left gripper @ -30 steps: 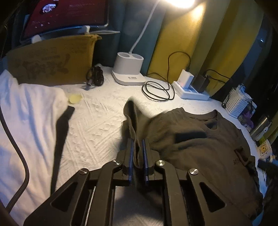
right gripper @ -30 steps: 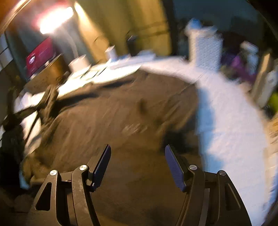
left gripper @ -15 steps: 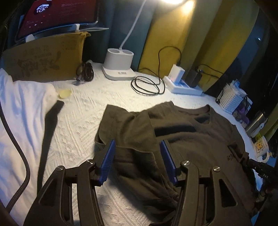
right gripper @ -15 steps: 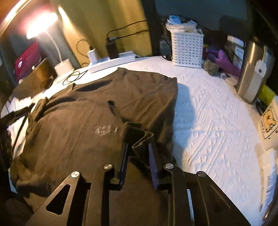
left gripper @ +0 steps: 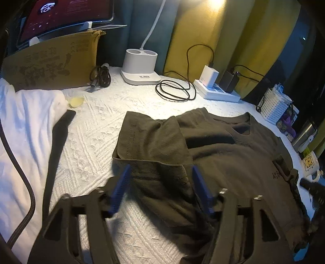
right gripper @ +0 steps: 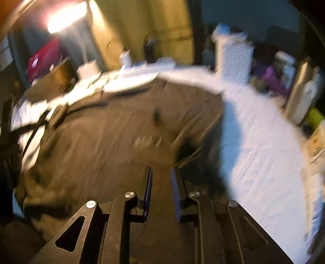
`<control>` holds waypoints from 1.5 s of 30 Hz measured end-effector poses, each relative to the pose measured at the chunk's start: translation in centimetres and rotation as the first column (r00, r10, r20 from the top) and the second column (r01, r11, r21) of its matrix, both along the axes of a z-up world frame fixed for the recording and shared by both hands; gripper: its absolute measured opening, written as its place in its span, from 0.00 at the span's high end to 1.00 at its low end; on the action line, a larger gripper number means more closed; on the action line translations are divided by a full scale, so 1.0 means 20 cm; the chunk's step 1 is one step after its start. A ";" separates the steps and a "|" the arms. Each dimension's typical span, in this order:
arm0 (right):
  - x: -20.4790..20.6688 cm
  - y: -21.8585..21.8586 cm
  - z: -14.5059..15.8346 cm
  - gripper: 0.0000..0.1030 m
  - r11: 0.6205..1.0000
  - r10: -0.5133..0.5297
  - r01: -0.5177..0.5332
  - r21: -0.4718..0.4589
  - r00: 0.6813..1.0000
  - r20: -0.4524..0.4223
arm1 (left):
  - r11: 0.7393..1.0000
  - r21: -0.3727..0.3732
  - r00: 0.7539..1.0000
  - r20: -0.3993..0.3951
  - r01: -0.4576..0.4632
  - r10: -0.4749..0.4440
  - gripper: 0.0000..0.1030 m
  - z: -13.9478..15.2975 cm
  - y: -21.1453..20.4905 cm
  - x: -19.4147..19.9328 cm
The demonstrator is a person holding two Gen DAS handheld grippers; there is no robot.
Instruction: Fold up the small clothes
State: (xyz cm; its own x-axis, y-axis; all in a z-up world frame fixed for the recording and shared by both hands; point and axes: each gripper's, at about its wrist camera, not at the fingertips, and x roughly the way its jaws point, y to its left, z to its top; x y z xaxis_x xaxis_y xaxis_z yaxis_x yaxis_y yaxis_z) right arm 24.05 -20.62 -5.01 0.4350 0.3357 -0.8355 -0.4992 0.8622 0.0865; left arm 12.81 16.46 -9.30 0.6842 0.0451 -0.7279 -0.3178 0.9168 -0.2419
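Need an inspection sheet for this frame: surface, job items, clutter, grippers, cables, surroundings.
Surface: white textured cover, lit by a lamp.
Job's things: brown shirt lying flat, its sleeve folded inward.
Clutter: lamp base, cardboard box, white basket, mug, white cloth.
Grippers: left gripper open over the sleeve, holding nothing; right gripper narrowly parted over the shirt, view blurred, grip unclear.
Cables: black coil beside power strip; braided cable on the white cloth.
Surroundings: yellow curtains, red screen.
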 end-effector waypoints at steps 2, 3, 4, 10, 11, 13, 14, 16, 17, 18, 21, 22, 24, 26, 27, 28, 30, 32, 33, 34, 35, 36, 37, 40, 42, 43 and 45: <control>0.07 -0.03 0.00 0.74 1.000 -0.031 0.031 -0.003 0.999 0.025 | 1.000 -0.004 1.000 -0.001 0.001 -0.001 0.33 0.00 0.00 0.02; 0.11 -0.04 -0.02 0.55 0.999 -0.044 0.044 -0.002 0.999 0.020 | 1.000 -0.003 1.000 -0.006 0.004 -0.004 0.33 -0.01 0.00 0.03; 0.14 -0.05 -0.04 0.31 0.999 -0.049 0.049 0.003 0.999 0.010 | 1.000 0.000 1.000 -0.015 0.002 -0.002 0.33 -0.01 0.00 0.04; 0.14 0.10 -0.17 0.28 0.997 0.063 -0.059 0.048 0.994 -0.086 | 1.000 0.007 0.994 -0.103 -0.018 0.019 0.33 -0.10 0.02 0.09; 0.12 0.13 -0.17 0.28 0.996 0.083 -0.078 0.051 0.993 -0.089 | 1.000 0.001 0.994 -0.108 -0.024 0.024 0.33 -0.11 0.03 0.09; 0.06 0.22 -0.18 0.28 0.986 0.164 -0.158 0.059 0.979 -0.118 | 1.000 -0.001 0.997 -0.080 -0.023 0.023 0.33 -0.11 0.04 0.06; 0.05 0.26 -0.19 0.28 0.981 0.192 -0.185 0.065 0.973 -0.130 | 1.000 0.003 0.997 -0.075 -0.022 0.023 0.36 -0.12 0.04 0.05; 0.02 0.31 -0.23 0.28 0.975 0.222 -0.215 0.064 0.962 -0.158 | 1.000 -0.012 0.998 -0.055 -0.008 0.008 0.71 -0.12 0.04 0.04; 0.01 0.33 -0.24 0.28 0.975 0.222 -0.216 0.056 0.963 -0.154 | 1.000 -0.015 0.999 -0.051 -0.018 0.018 0.82 -0.12 0.05 0.03; 0.01 0.32 -0.23 0.28 0.975 0.221 -0.215 0.056 0.963 -0.153 | 0.999 -0.021 0.999 -0.039 -0.025 0.024 0.90 -0.11 0.06 0.02; 0.04 0.27 -0.19 0.28 0.981 0.186 -0.174 0.089 0.971 -0.150 | 0.997 0.014 0.997 0.009 -0.080 0.080 0.91 -0.04 0.09 -0.04; 0.05 0.25 -0.17 0.28 0.983 0.171 -0.160 0.088 0.975 -0.139 | 0.995 0.025 0.995 0.023 -0.096 0.095 0.91 -0.02 0.09 -0.06; 0.06 0.22 -0.14 0.28 0.986 0.151 -0.140 0.088 0.981 -0.123 | 0.992 0.041 0.991 0.057 -0.120 0.117 0.91 0.04 0.11 -0.10; 0.07 0.18 -0.11 0.28 0.988 0.133 -0.123 0.090 0.985 -0.110 | 0.991 0.050 0.988 0.098 -0.125 0.120 0.91 0.12 0.10 -0.13; 0.08 0.16 -0.10 0.28 0.989 0.124 -0.115 0.091 0.987 -0.102 | 0.992 0.054 0.987 0.119 -0.111 0.104 0.91 0.16 0.07 -0.14; 0.08 0.14 -0.08 0.28 0.990 0.116 -0.107 0.094 0.989 -0.094 | 0.993 0.065 0.988 0.132 -0.095 0.086 0.91 0.19 0.05 -0.14; 0.09 0.09 -0.06 0.28 0.990 0.099 -0.090 0.105 0.992 -0.081 | 0.993 0.106 0.987 0.157 -0.054 0.037 0.91 0.26 -0.03 -0.13; 0.10 0.06 -0.05 0.28 0.991 0.085 -0.076 0.113 0.994 -0.074 | 0.990 0.142 0.985 0.168 0.006 -0.030 0.91 0.31 -0.13 -0.08; 0.10 0.03 -0.04 0.28 0.991 0.075 -0.067 0.118 0.995 -0.069 | 0.986 0.160 0.983 0.171 0.037 -0.065 0.91 0.33 -0.18 -0.06; 0.10 0.02 -0.04 0.28 0.991 0.069 -0.061 0.121 0.995 -0.068 | 0.980 0.182 0.979 0.170 0.077 -0.108 0.91 0.34 -0.23 -0.03; 0.10 0.00 -0.04 0.28 0.991 0.063 -0.054 0.126 0.996 -0.067 | 0.972 0.204 0.975 0.161 0.119 -0.153 0.91 0.35 -0.30 0.01; 0.10 -0.02 -0.04 0.28 0.990 0.057 -0.048 0.132 0.996 -0.067 | 0.963 0.218 0.970 0.147 0.157 -0.191 0.91 0.34 -0.35 0.04; 0.10 -0.04 -0.04 0.28 0.990 0.050 -0.040 0.139 0.996 -0.067 | 0.951 0.231 0.963 0.126 0.205 -0.238 0.91 0.34 -0.41 0.08; 0.10 -0.10 -0.04 0.28 0.988 0.033 -0.023 0.151 0.997 -0.067 | 0.907 0.252 0.935 0.025 0.336 -0.353 0.91 0.26 -0.56 0.20; 0.10 -0.14 -0.04 0.28 0.987 0.019 -0.008 0.158 0.997 -0.069 | 0.880 0.240 0.910 -0.055 0.411 -0.410 0.90 0.18 -0.65 0.27; 0.10 -0.15 -0.04 0.28 0.987 0.014 -0.002 0.160 0.997 -0.070 | 0.869 0.229 0.898 -0.092 0.439 -0.430 0.90 0.13 -0.68 0.30; 0.10 -0.18 -0.05 0.28 0.987 0.003 0.009 0.162 0.997 -0.072 | 0.851 0.196 0.871 -0.164 0.488 -0.462 0.89 0.04 -0.72 0.34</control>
State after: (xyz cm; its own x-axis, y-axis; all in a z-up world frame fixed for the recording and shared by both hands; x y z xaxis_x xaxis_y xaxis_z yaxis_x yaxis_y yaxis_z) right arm 26.10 -24.20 -6.05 0.3770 0.4676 -0.7995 -0.4837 0.8355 0.2606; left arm 19.55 1.98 -8.45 0.5826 -0.0957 -0.8071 0.1588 0.9873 -0.0025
